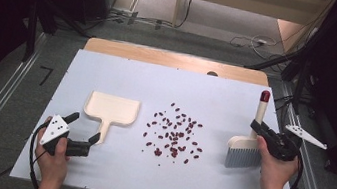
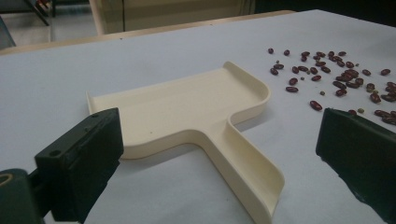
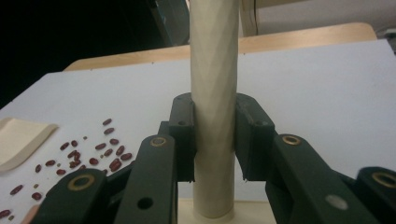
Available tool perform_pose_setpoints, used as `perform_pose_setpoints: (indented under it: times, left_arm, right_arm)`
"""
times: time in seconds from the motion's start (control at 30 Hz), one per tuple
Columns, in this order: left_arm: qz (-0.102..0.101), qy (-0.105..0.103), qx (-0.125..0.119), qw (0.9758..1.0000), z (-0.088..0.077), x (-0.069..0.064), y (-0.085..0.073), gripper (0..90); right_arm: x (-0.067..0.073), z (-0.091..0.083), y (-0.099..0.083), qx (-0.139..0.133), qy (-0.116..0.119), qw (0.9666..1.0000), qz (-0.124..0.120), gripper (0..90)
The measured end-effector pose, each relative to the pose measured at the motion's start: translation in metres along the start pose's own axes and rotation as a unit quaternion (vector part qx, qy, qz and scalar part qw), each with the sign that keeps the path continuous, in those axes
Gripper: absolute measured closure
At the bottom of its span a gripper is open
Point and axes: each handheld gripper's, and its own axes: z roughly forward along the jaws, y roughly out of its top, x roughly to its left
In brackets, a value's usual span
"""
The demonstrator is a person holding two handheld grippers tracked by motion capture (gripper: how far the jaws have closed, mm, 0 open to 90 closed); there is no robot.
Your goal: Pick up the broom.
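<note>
A cream dustpan (image 1: pixel 111 109) lies flat on the white table, its handle pointing toward the person (image 2: pixel 196 112). My left gripper (image 1: pixel 84 129) is open, its jaws standing on either side of the handle's end (image 2: pixel 254 184) without touching it. A scatter of dark red beans (image 1: pixel 173 131) covers the table's middle (image 2: pixel 336 79) (image 3: pixel 79 156). At the right, my right gripper (image 1: pixel 261 130) is shut on the cream handle of a brush (image 3: pixel 214 98) with a red tip and grey bristles (image 1: pixel 243 156), held upright with the bristles down near the table.
The white table sheet (image 1: pixel 154 173) has bare room in front of the beans and behind them. A wooden strip (image 1: pixel 176 59) runs along the far edge. Cables and dark stands lie on the floor beyond and to both sides.
</note>
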Motion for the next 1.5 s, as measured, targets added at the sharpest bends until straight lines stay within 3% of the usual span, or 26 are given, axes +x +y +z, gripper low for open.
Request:
perform_pose_setpoints:
  times: [0.13, 0.2, 0.37, 0.7, 0.87, 1.03, 1.33, 1.4, 1.5]
  left_arm:
    - [0.014, 0.004, 0.001, 0.9999, 0.0, -0.004, 0.003, 1.2]
    - [0.012, -0.006, -0.007, 0.9999, -0.001, -0.007, 0.005, 1.2]
    - [0.022, -0.013, -0.019, 0.9995, -0.001, -0.027, 0.022, 0.0]
    - [0.032, -0.086, -0.029, 0.9954, 0.018, -0.068, 0.06, 0.0]
    - [0.039, -0.125, -0.031, 0.9909, 0.039, -0.091, 0.074, 0.0]
    - [0.055, -0.15, -0.025, 0.9869, 0.05, -0.11, 0.084, 0.0]
    - [0.032, -0.203, -0.009, 0.9787, 0.058, -0.138, 0.09, 0.0]
    - [0.028, -0.215, -0.005, 0.9762, 0.058, -0.145, 0.092, 0.0]
    - [0.022, -0.244, 0.004, 0.9695, 0.059, -0.152, 0.094, 0.0]
  right_arm:
    - [0.003, -0.009, 0.002, -0.034, 0.009, 0.9994, 0.001, 69.4]
    - [0.006, -0.013, 0.004, -0.05, 0.013, 0.9987, 0.0, 69.4]
    - [0.014, -0.02, 0.007, -0.074, 0.026, 0.9969, -0.006, 69.4]
    - [0.043, -0.021, 0.011, -0.089, 0.058, 0.9939, -0.029, 69.4]
    - [0.055, -0.02, 0.01, -0.093, 0.067, 0.9927, -0.038, 69.4]
    - [0.068, -0.019, 0.007, -0.096, 0.078, 0.9913, -0.044, 69.4]
    - [0.102, -0.011, -0.003, -0.088, 0.105, 0.9883, -0.067, 69.4]
    - [0.109, -0.008, -0.006, -0.085, 0.108, 0.9878, -0.075, 69.4]
    - [0.119, -0.005, -0.01, -0.08, 0.115, 0.9868, -0.08, 69.4]
